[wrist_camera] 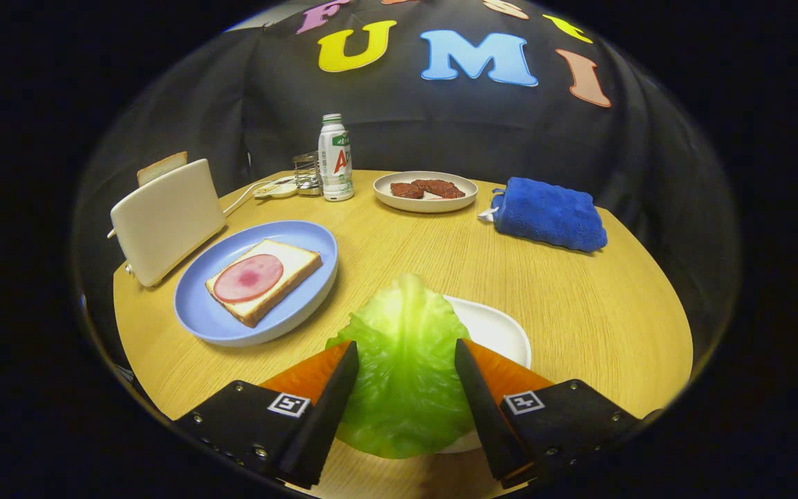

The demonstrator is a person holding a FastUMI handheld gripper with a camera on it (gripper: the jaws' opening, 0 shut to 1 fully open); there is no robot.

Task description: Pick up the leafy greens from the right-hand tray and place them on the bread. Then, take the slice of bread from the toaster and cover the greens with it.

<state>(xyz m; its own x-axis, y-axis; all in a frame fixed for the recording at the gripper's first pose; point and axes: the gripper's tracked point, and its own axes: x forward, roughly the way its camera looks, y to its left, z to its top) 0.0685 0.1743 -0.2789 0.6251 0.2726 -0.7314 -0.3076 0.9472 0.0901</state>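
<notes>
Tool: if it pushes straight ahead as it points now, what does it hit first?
The lettuce leaf, already between the fingers of the tool. Beyond it, probably bare table, then the plate of meat; depth unclear.

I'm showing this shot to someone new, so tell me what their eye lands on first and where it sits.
The bright green lettuce leaf stands out first, lying between the gripper fingers over a white plate; whether both fingers press on it is unclear. Beyond the fingers, a blue plate carries a bread slice topped with a round pink ham slice. Next to it stands a white toaster with a bread slice poking out.
</notes>
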